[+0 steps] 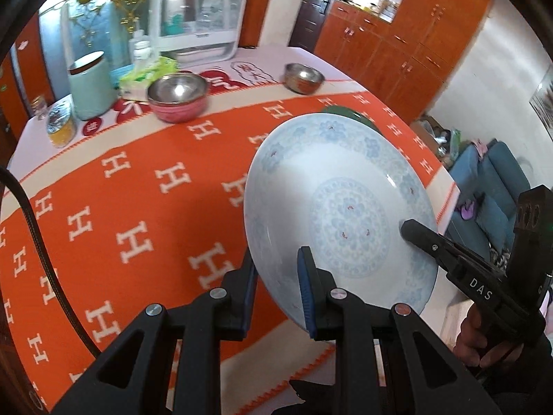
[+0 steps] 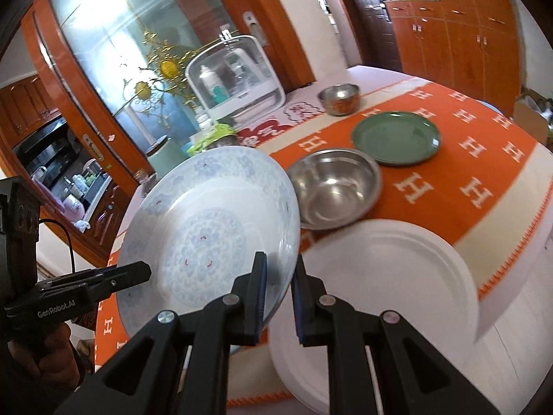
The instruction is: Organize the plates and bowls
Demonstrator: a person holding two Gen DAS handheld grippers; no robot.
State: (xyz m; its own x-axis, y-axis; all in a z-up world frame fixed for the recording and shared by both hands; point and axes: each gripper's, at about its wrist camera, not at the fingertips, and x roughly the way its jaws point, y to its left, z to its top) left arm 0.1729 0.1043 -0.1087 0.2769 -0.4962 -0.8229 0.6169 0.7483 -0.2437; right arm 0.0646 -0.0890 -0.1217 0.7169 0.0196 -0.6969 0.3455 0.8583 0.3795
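A tabletop (image 1: pixel 114 228) covered by an orange cloth with white H letters carries the dishes, and every place below is given from the blue-patterned plate (image 1: pixel 340 204) held above it

The blue-patterned plate (image 2: pixel 211 221) is off the cloth, tilted on edge, its patterned face turned toward both cameras. It hangs between two claws that pinch opposite sides of its rim

The left claw (image 1: pixel 278 288) points steeply down at the plate's near left rim. Its jaws are narrow, one blue-padded finger on the plate's face and the other behind it, clamped on the rim. In the right wrist view the same tool reaches in from the left, with a hand (image 2: pixel 38 352) wrapped around its handle

The right claw (image 2: pixel 278 295) also slants downward and grips the plate's opposite rim, jaws nearly together with the rim between the pads. From the left wrist view it enters from the right, one black finger lying across the plate's face, a hand (image 1: pixel 484 342) on the grip below

Just right of the plate a white plate (image 2: pixel 390 276) lies flat. Just beyond the plate's upper right edge a steel bowl (image 2: pixel 333 190) sits on the cloth, and beyond that a green plate (image 2: pixel 395 136). Farther off are a smaller steel bowl (image 2: pixel 338 98) and, to the plate's far left, a steel bowl with a pink outside (image 1: pixel 178 95)
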